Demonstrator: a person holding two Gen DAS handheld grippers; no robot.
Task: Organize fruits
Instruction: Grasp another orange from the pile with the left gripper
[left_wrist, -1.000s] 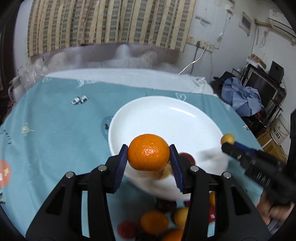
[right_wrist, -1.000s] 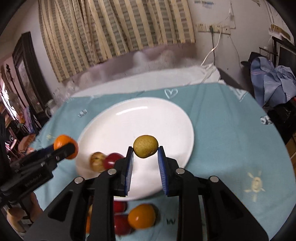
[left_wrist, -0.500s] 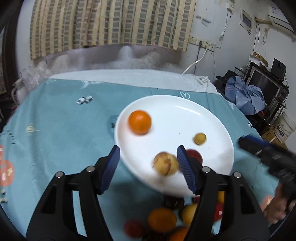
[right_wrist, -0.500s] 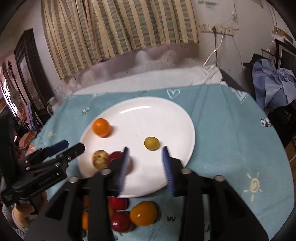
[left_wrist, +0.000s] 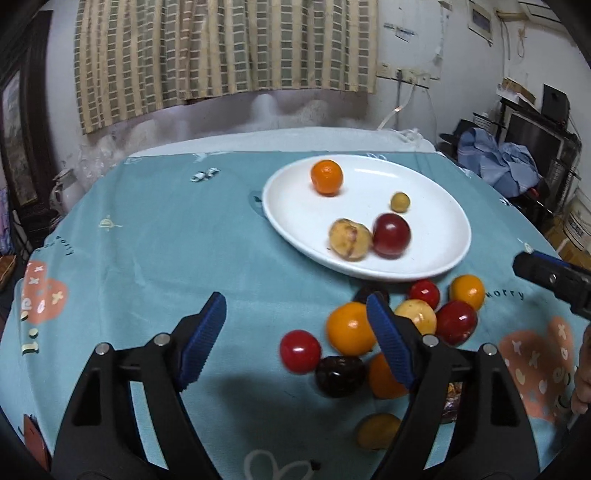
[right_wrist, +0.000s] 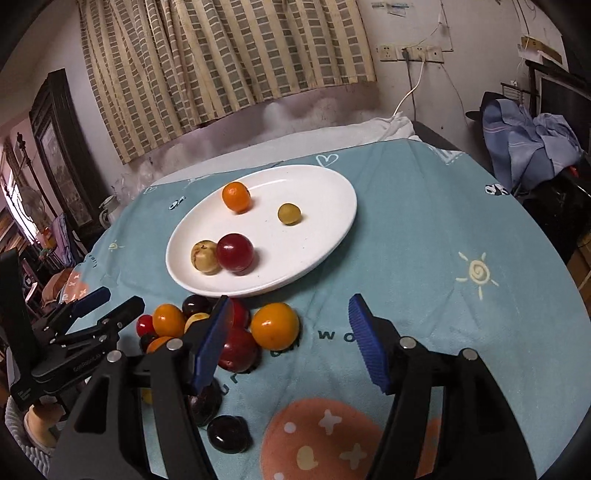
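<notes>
Four fruits on the white plate (left_wrist: 436, 258); left hand-held gripper (left_wrist: 295, 325) and right hand-held gripper (right_wrist: 288, 332) both agape, empty.

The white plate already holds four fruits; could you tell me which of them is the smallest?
The small olive-yellow round fruit, lying alone towards the plate's right side; the orange, red and speckled yellow fruits are all clearly bigger.

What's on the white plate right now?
Four fruits lie on the white plate: an orange mandarin, a small olive-yellow fruit, and a yellow-brown fruit touching a red one. No fruit is covered; whether anything lies under the plate cannot be seen.
</notes>
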